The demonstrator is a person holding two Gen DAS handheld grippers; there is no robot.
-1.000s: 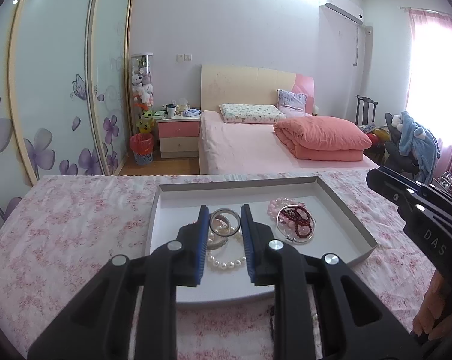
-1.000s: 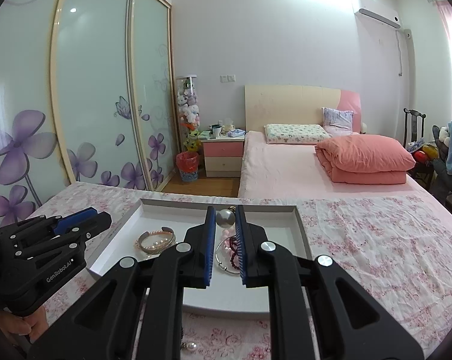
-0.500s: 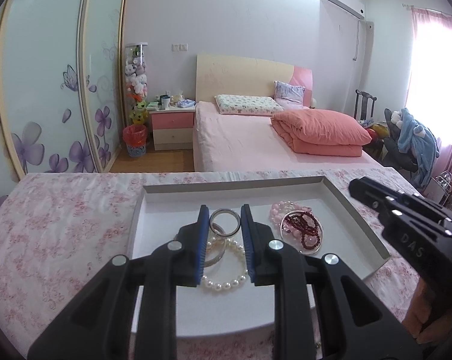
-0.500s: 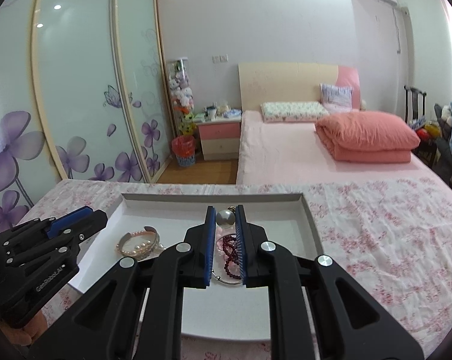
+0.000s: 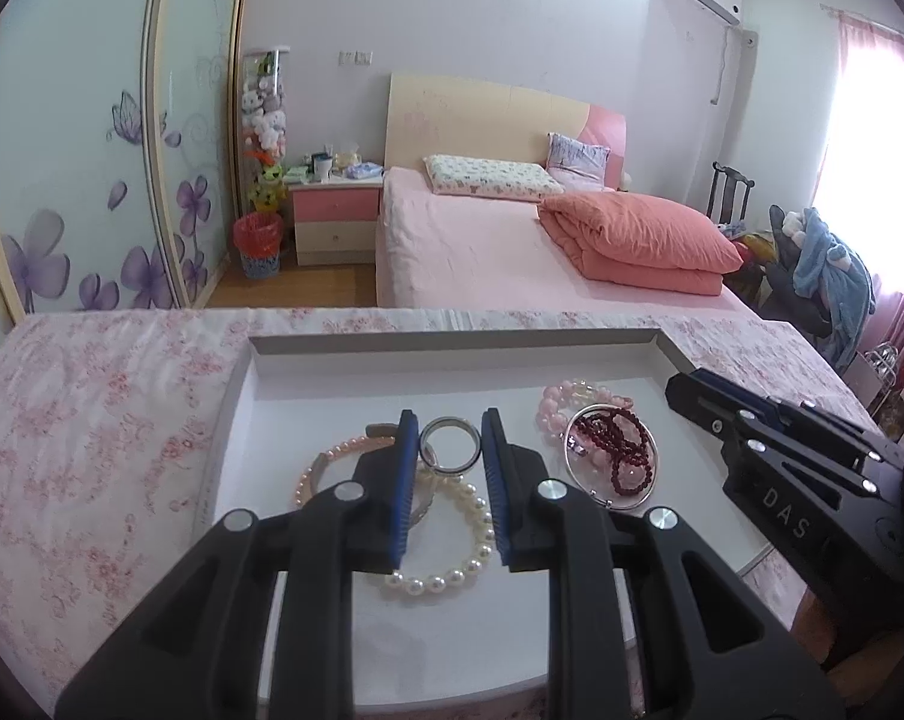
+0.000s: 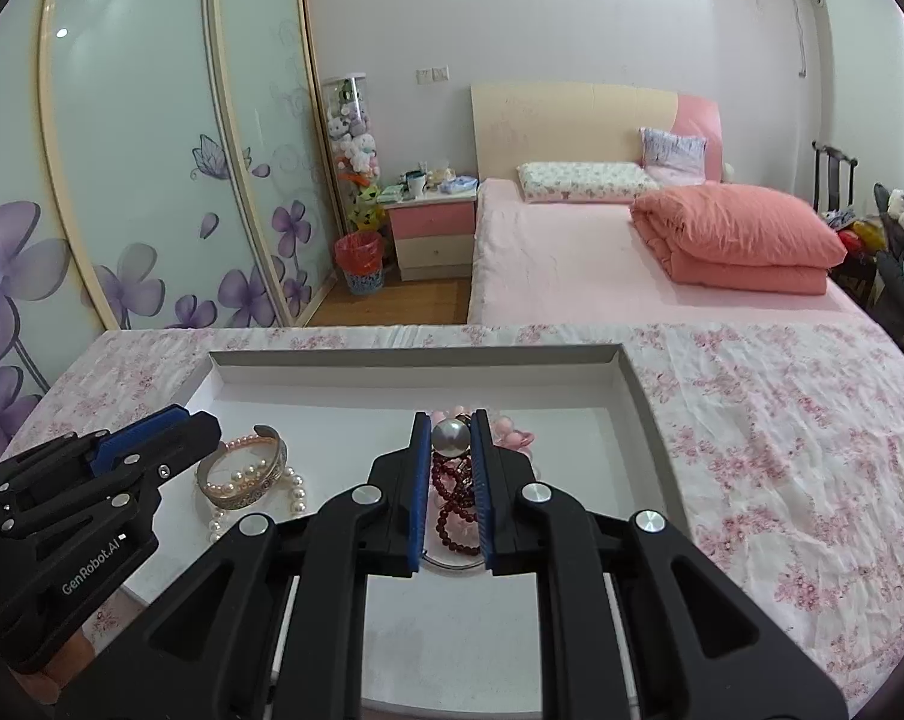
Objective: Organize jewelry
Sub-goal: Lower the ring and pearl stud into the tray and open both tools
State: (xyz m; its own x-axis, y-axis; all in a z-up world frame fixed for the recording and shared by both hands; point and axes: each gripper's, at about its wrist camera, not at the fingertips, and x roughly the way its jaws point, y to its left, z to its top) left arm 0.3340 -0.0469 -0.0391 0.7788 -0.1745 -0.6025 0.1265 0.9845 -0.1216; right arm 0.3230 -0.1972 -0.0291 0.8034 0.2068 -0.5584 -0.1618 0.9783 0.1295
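Observation:
A shallow white tray [image 5: 452, 360] lies on the floral cloth and shows in the right wrist view too [image 6: 416, 375]. My left gripper [image 5: 450, 435] is shut on a silver ring [image 5: 450, 445] and holds it over the tray. Under it lie a white pearl bracelet [image 5: 452, 570] and a pink bangle [image 5: 326, 462]. To the right lie a pink bead bracelet [image 5: 556, 405], a dark red bead string [image 5: 622, 450] and a silver hoop [image 5: 625, 501]. My right gripper [image 6: 450, 438] is shut on a large grey pearl bead [image 6: 450, 438] above the red beads [image 6: 454, 510].
The tray sits on a table with a pink floral cloth [image 5: 92, 438]. Behind it are a pink bed [image 5: 511, 252], a nightstand [image 5: 332, 210], a red bin [image 5: 258, 243] and sliding wardrobe doors [image 6: 152, 150]. A chair with clothes [image 5: 823, 276] stands at the right.
Both grippers moved forward and lower over the tray, each still holding its item. The jewelry in the tray looks larger and closer.

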